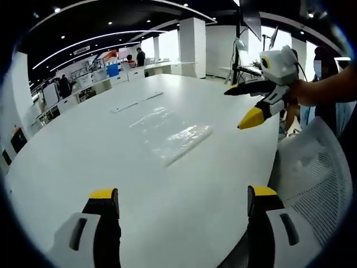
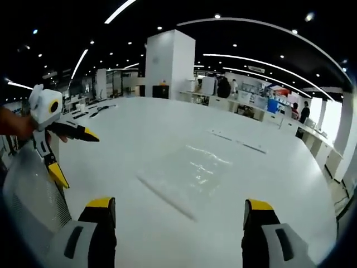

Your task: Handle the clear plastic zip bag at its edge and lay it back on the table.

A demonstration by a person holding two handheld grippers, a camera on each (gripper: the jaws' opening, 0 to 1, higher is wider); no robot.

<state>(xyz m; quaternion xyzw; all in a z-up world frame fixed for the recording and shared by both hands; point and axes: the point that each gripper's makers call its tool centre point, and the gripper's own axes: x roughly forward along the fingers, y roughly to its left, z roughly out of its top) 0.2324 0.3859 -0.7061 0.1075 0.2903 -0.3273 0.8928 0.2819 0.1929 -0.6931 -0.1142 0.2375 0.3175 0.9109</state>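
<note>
1. In the left gripper view, the left gripper [image 1: 183, 209] has its two yellow-tipped jaws spread wide over the near edge of the white table [image 1: 72, 162], holding nothing.
2. In the right gripper view, the right gripper [image 2: 181, 215] likewise stands with jaws wide apart and empty above the table.
3. Beyond the jaws, the clear plastic zip bag [image 1: 170, 134] lies flat on the tabletop, apart from both grippers; its zip strip [image 2: 166, 198] faces the right gripper.
4. A white mesh chair back [image 1: 318, 178] stands beside the table's edge.
5. Farther off, two thin flat strips [image 1: 136, 102] rest on the table.
6. At the back, people [image 1: 140, 56] stand by cluttered benches.
</note>
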